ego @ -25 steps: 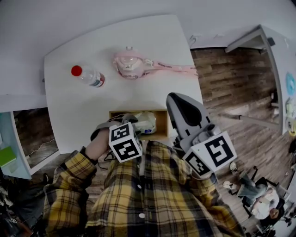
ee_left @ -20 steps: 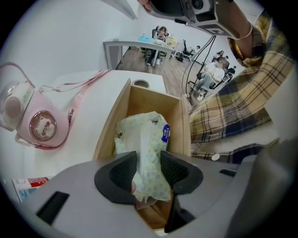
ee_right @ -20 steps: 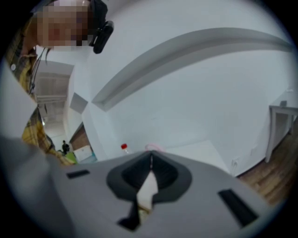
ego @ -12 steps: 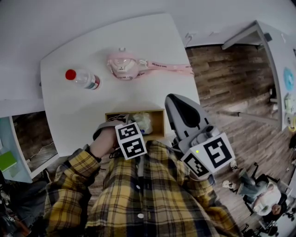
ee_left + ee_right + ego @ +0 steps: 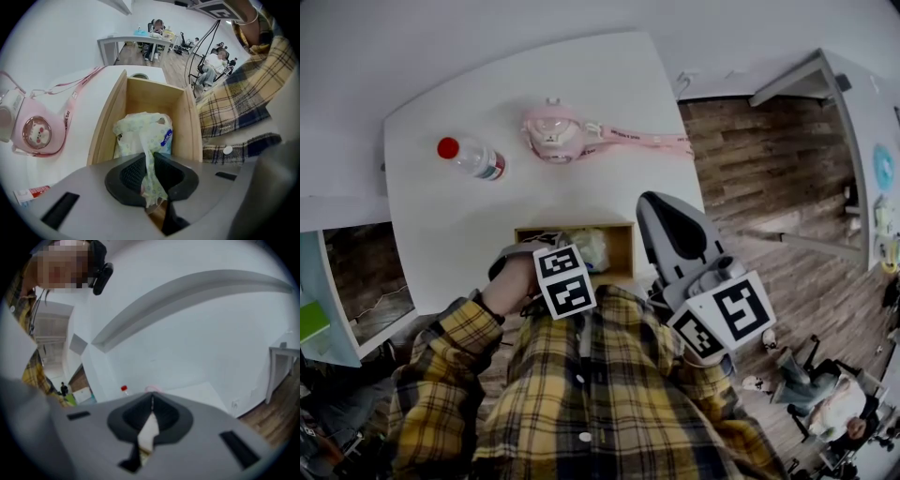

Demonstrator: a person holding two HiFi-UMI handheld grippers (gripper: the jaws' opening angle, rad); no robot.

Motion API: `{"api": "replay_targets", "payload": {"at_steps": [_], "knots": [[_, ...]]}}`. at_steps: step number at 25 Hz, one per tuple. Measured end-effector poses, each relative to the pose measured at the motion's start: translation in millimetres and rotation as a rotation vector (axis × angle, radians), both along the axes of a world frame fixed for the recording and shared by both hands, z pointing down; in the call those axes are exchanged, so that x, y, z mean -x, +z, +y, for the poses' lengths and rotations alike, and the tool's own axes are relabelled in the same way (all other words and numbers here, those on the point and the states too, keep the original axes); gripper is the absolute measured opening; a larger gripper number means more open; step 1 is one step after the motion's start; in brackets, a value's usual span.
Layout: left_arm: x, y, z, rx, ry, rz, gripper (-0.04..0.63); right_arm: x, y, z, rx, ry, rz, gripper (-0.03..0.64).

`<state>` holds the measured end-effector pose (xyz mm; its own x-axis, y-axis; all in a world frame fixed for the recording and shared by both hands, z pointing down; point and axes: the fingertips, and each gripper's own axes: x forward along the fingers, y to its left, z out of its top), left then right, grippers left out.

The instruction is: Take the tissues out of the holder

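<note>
A: Left gripper [image 5: 149, 157]?
B: Jaws have just been closing and now pinch a tissue [image 5: 151, 180] drawn up from the pack [image 5: 136, 136] in the wooden holder [image 5: 108, 126], at the table's [image 5: 469, 225] near edge.
A: Right gripper [image 5: 151, 401]?
B: Jaws together, empty, off right.

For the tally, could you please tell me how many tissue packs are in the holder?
1: one pack lies inside the holder; others may be hidden beneath it.
</note>
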<state>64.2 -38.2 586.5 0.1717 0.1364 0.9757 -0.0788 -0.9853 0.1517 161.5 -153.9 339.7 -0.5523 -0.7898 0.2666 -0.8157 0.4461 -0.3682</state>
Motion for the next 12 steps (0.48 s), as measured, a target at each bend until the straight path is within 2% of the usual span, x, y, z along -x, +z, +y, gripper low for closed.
{"api": "replay_targets", "payload": {"at_steps": [6,12], "knots": [[-1,-3,-1,0.011,-0.013,0.021,0.037,2,-1,0,-0.003,-0.013,0.015,0.012],[-1,-12,-2,-0.012,-0.038,0.049,0.028,10,-2,-2,-0.003,-0.039,0.025,0.012]]}}
